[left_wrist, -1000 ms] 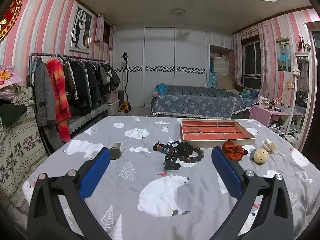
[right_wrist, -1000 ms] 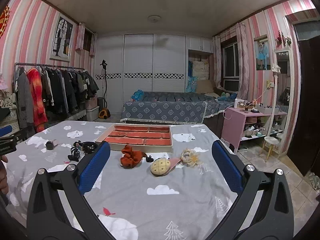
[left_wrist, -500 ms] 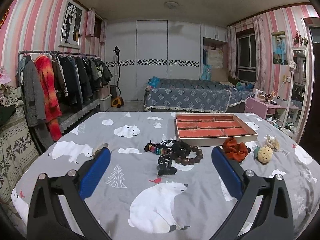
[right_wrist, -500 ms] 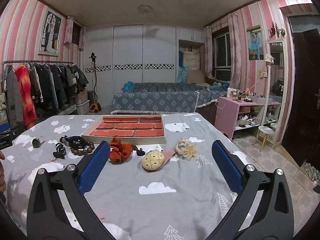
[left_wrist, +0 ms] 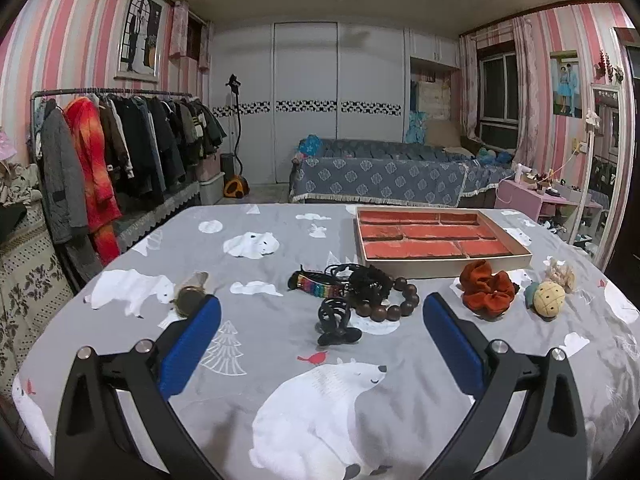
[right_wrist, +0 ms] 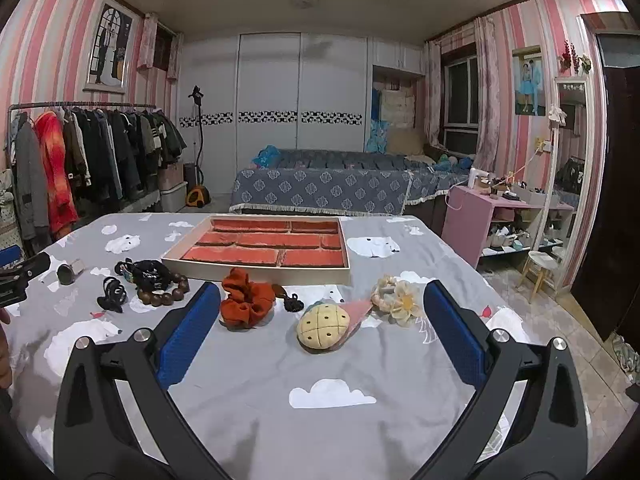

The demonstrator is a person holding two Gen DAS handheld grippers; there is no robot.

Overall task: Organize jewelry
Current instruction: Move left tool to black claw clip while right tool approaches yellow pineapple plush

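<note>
A red-lined compartment tray (left_wrist: pixel 436 236) (right_wrist: pixel 264 246) lies on the grey bear-print cloth. Before it lie a black hair claw (left_wrist: pixel 334 320) (right_wrist: pixel 111 294), a brown bead bracelet (left_wrist: pixel 394 300) (right_wrist: pixel 164 294), a rainbow band (left_wrist: pixel 316 286), an orange scrunchie (left_wrist: pixel 486 290) (right_wrist: pixel 246 302), a yellow pineapple plush (left_wrist: pixel 548 298) (right_wrist: pixel 322 326) and a cream flower piece (right_wrist: pixel 398 296). My left gripper (left_wrist: pixel 320 332) is open and empty, just short of the claw. My right gripper (right_wrist: pixel 320 324) is open and empty, its fingers either side of the plush.
A small round metal item (left_wrist: pixel 190 298) (right_wrist: pixel 68 272) lies at the table's left. A clothes rack (left_wrist: pixel 120 152) stands left, a bed (left_wrist: pixel 380 176) behind, a pink shelf (right_wrist: pixel 480 216) right. The left gripper's tip (right_wrist: pixel 20 276) shows at the right wrist view's left edge.
Both grippers have come lower and nearer the table; the items look larger and closer. Both stay open. Nothing on the table has moved.
</note>
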